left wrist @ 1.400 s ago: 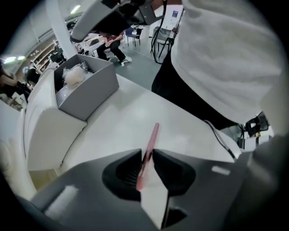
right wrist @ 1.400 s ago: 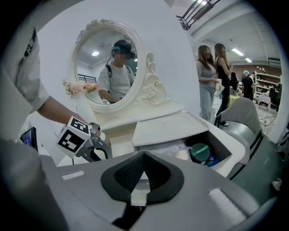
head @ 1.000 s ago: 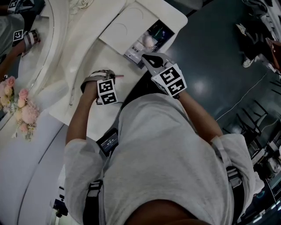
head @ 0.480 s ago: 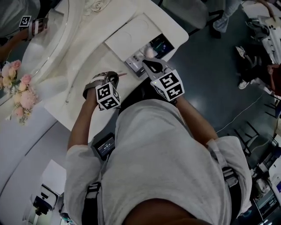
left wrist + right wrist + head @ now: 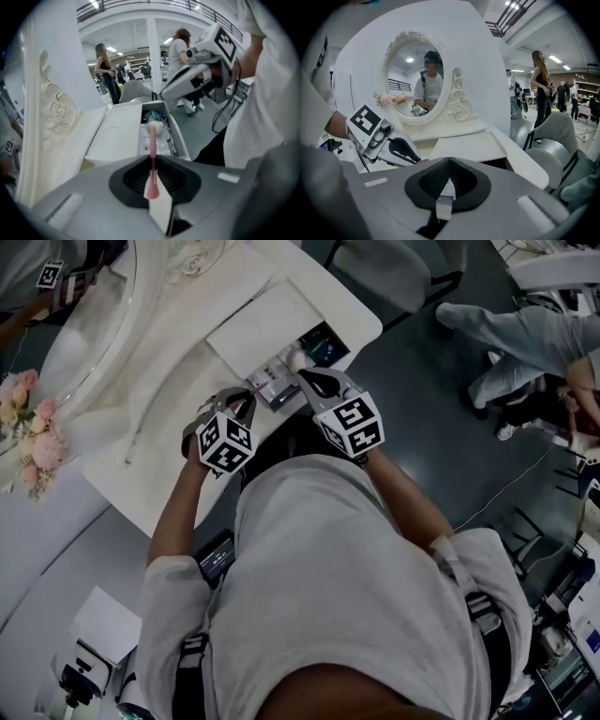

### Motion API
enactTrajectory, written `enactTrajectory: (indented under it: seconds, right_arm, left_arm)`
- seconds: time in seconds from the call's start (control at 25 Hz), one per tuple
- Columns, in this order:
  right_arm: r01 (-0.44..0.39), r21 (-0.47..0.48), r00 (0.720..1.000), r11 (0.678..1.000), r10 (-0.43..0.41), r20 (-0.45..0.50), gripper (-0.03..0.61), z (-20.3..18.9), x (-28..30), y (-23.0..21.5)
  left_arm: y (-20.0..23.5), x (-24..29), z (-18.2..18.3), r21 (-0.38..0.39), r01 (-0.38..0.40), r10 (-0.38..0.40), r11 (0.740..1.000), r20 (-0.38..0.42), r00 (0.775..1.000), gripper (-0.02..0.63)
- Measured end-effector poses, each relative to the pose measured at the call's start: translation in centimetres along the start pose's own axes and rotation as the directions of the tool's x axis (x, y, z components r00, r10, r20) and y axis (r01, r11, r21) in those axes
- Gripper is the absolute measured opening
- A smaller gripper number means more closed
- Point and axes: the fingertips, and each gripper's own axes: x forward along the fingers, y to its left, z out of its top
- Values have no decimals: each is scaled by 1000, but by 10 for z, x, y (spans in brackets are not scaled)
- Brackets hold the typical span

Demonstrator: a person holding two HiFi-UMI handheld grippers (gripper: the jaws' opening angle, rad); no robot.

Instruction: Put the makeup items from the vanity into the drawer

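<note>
**Pink makeup stick held beside the open drawer**

At the left, a bunch of pink flowers (image 5: 33, 442) stands near the oval white-framed mirror (image 5: 412, 75) of the white vanity tabletop (image 5: 178, 381). The left gripper (image 5: 239, 404) hangs over the front edge of the tabletop. Its jaws are narrow and pressed on a thin pink makeup stick with a pale fluffy tip (image 5: 152, 150). The stick points toward the open white drawer (image 5: 179, 136), which holds small packets. The right gripper (image 5: 445, 187) is just beside the drawer front, jaws together, nothing between them.
</note>
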Motion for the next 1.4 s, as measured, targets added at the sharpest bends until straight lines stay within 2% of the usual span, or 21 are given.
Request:
enactTrajectory:
  seconds: [0.08, 0.16, 0.36, 0.52, 0.68, 0.96, 1.08, 1.2, 1.4]
  right_arm:
    - [2, 5, 1000, 1000, -2, 3, 0, 0, -3, -4]
    - [0, 4, 1000, 1000, 0, 7, -1, 0, -5, -9]
    - [-13, 5, 1000, 1000, 13, 12, -1, -3, -15, -22]
    - [-4, 10, 1000, 1000, 4, 17, 0, -6, -28, -39]
    - [-2, 17, 1000, 1000, 2, 11, 0, -13, -36, -51]
    - [-20, 25, 1000, 999, 20, 10, 0, -22, -43, -67]
    - [-41, 25, 999, 999, 41, 11, 0, -24, -44, -70]
    - [-65, 22, 998, 998, 65, 12, 0, -25, -46, -75]
    - [-112, 20, 994, 994, 112, 10, -1, -30, -44, -85]
  left_arm:
    - [2, 2, 10, -58, -6, 7, 998, 15, 1000, 44]
    - [5, 5, 20, -65, -27, 28, 998, 18, 999, 44]
    - [0, 16, 46, -6, -61, 61, 998, 10, 998, 44]
    - [-5, 32, 63, 72, -74, 75, 995, -10, 997, 46]
    - [-4, 49, 67, 130, -83, 91, 988, -52, 994, 44]
    - [-1, 74, 60, 173, -89, 116, 981, -155, 981, 46]
    - [0, 83, 56, 133, -102, 128, 986, -201, 971, 46]
    - [2, 89, 55, 32, -126, 130, 992, -238, 963, 46]
    - [6, 100, 55, -50, -175, 155, 983, -282, 947, 46]
